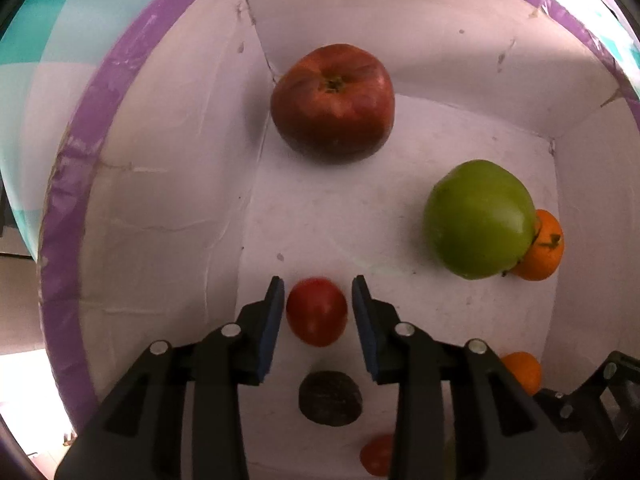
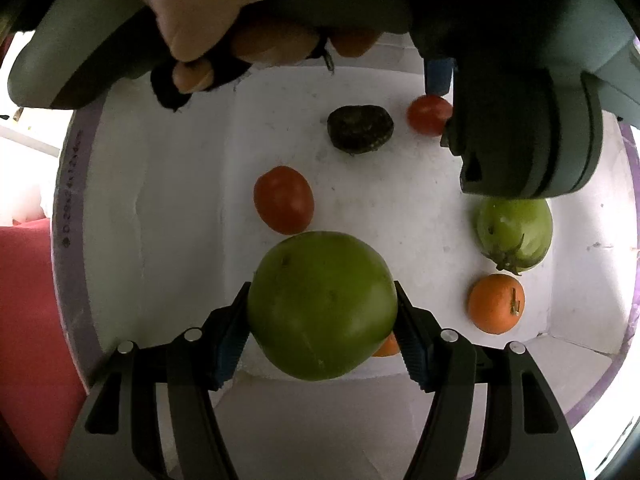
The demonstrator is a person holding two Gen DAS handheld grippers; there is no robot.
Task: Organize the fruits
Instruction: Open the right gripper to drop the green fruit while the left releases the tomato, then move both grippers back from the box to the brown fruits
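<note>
Tomato (image 1: 317, 311) between left tongs (image 1: 318, 304), pads apart.

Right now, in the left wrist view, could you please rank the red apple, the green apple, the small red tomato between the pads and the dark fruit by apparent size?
1. red apple and green apple: look alike
2. small red tomato and dark fruit: look alike
</note>
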